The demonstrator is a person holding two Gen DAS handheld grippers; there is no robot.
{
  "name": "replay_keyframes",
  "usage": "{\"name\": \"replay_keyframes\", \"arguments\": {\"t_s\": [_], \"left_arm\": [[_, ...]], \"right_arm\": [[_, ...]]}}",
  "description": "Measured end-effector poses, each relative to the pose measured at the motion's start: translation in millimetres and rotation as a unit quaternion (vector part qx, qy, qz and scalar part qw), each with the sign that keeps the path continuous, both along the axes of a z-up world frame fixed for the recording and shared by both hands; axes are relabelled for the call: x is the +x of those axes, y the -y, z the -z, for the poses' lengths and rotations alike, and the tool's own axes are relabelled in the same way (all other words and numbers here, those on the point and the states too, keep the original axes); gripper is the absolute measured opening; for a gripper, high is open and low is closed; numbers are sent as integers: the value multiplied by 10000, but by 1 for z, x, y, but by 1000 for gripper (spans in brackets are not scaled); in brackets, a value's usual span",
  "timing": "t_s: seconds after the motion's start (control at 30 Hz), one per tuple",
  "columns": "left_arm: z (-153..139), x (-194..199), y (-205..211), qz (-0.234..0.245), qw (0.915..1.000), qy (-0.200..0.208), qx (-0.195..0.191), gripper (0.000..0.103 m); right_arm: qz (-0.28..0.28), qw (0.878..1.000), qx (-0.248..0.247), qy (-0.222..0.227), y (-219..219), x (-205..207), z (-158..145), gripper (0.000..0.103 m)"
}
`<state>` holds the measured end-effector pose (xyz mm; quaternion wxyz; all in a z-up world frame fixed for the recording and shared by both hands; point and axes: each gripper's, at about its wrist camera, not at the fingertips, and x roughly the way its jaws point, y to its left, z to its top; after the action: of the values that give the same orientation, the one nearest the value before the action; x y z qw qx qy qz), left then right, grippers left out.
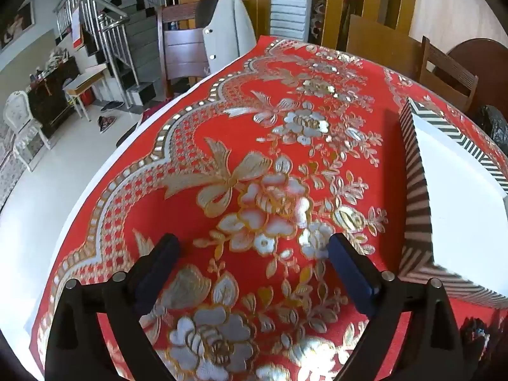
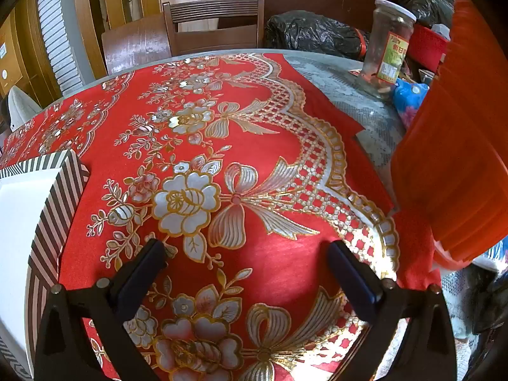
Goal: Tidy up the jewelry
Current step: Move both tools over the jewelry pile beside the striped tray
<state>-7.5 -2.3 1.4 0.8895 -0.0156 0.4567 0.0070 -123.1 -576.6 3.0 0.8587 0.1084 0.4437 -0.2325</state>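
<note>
A box with black-and-white striped sides and a white inside stands on the red flowered tablecloth, to the right of my left gripper. The left gripper is open and empty above the cloth. The same box shows at the left edge of the right wrist view, left of my right gripper, which is open and empty above the cloth. No jewelry shows in either view.
A stack of orange plastic stands close at the right. A glass jar, black bags and a blue packet sit at the far right. Wooden chairs stand behind the table. The table's left edge drops to the floor.
</note>
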Motion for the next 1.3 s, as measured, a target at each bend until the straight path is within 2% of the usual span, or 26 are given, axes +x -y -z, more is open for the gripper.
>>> {"name": "replay_keyframes", "arguments": {"t_s": [0.03, 0.13, 0.2, 0.27, 0.4, 0.47, 0.6, 0.73, 0.83, 0.93, 1.07, 1.17, 1.3], "left_arm": [[0, -5, -6, -25, 10000, -39, -71, 88], [-11, -34, -6, 55, 9999, -49, -152, 66], [-16, -46, -4, 191, 9992, -147, -317, 66], [-28, -64, 1, 258, 9989, -10, -397, 66], [-49, -90, 17, 469, 9979, 183, -416, 66], [-55, -93, 21, 520, 9974, 192, -464, 66], [-68, -96, 31, 599, 9967, 173, -524, 66], [-72, -103, 36, 636, 9964, 216, -525, 66], [-73, -111, 42, 732, 9957, 217, -528, 66], [-75, -119, 48, 807, 9950, 270, -521, 66], [-83, -130, 60, 926, 9935, 380, -537, 66], [-89, -142, 72, 1041, 9919, 481, -549, 66], [-94, -157, 86, 1134, 9898, 623, -592, 66]], "right_arm": [[-30, 10000, 23, -41, -1, -2, -1, 103], [-10, 9996, 104, -272, -8, -16, -4, 103], [-9, 9995, 14, -331, -17, -31, -10, 102], [-63, 9993, -4, -377, -32, -49, -21, 102], [-732, 9965, 386, -87, -71, -68, -53, 102], [-1085, 9933, 398, 2, -90, -75, -62, 102], [-1902, 9815, -4, -218, -149, -72, -66, 102], [-2388, 9691, -414, -466, -178, -69, -56, 102], [-2398, 9640, -916, -694, -187, -61, -44, 97], [-1939, 9693, -1369, -641, -173, -52, -45, 96], [-1692, 9822, -692, -423, -147, -51, -56, 96], [-1634, 9857, -344, -245, -150, -66, -63, 96], [-1704, 9844, 315, 304, -168, -92, -76, 96]]}}
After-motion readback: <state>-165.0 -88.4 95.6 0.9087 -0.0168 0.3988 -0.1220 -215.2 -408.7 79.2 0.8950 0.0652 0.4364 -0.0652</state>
